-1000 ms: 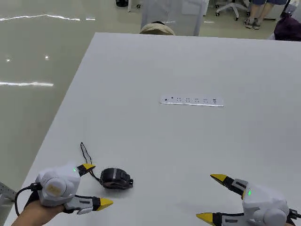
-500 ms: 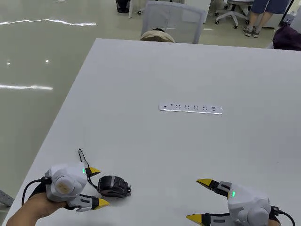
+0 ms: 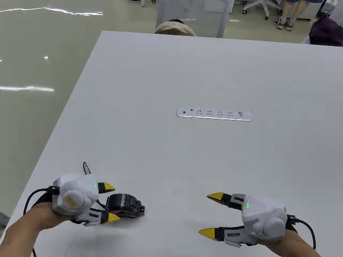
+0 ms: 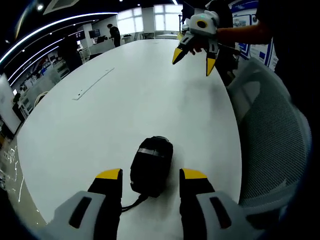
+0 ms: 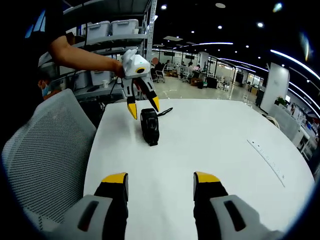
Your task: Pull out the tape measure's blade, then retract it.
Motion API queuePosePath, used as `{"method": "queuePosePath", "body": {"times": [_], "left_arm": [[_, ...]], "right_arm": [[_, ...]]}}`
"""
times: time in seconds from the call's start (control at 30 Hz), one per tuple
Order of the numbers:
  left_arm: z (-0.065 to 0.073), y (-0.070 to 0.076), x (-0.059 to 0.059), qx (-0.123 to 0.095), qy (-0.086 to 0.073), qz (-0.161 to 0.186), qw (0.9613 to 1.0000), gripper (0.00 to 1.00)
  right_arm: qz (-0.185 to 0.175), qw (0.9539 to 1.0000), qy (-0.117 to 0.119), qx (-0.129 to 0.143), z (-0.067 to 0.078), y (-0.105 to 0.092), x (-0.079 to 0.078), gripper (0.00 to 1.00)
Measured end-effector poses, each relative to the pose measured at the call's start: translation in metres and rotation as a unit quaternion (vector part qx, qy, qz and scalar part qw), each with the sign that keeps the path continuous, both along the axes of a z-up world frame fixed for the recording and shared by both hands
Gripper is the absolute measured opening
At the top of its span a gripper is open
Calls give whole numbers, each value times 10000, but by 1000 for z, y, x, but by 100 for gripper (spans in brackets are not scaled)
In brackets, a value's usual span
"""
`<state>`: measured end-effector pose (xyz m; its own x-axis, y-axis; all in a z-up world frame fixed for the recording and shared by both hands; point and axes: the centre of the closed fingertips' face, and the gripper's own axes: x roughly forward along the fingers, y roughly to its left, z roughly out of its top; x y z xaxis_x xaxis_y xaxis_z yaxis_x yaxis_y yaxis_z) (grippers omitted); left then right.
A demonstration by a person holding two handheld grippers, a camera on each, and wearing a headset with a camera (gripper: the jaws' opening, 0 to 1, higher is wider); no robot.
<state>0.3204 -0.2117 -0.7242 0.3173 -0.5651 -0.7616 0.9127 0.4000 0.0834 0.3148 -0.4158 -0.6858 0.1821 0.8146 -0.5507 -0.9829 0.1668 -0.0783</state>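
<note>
A black tape measure (image 3: 125, 205) (image 4: 151, 164) (image 5: 149, 125) lies on the white table (image 3: 177, 80) near its front left corner, with a thin black cord trailing from it. My left gripper (image 3: 107, 202) (image 4: 151, 174) is open, and its yellow-tipped jaws stand on either side of the case's near end without closing on it. My right gripper (image 3: 213, 214) (image 5: 160, 178) is open too, with nothing between its jaws, and sits well to the right of the tape measure, pointed toward it. No blade shows outside the case.
A white power strip (image 3: 214, 114) (image 4: 93, 83) (image 5: 267, 159) lies flat near the table's middle. A mesh office chair (image 3: 190, 13) stands at the far edge, and another chair back (image 5: 45, 150) sits at the near side. The table's left edge (image 3: 59, 123) runs close to the left gripper.
My left gripper has moved forward, so its jaws now straddle the tape measure. My right gripper has moved left, toward the tape measure. The head camera has also shifted.
</note>
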Motion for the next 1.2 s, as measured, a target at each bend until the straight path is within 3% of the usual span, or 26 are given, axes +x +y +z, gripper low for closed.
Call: {"method": "queuePosePath", "body": {"times": [0.27, 0.6, 0.87, 1.2], "left_arm": [[-6, 0, 1, 61, 9, -220, 9997, 36], [-23, 3, -1, 289, 182, -525, 9980, 33], [-26, 6, 2, 374, 134, -599, 9974, 29], [-31, 4, 2, 414, 239, -605, 9970, 29]], "right_arm": [[345, 9994, 52, -83, -13, 22, -1, 48], [693, 9975, 52, -103, -24, 52, -2, 45], [773, 9969, 132, -99, -34, 68, -1, 43], [809, 9964, 251, -67, -46, 88, 3, 41]]}}
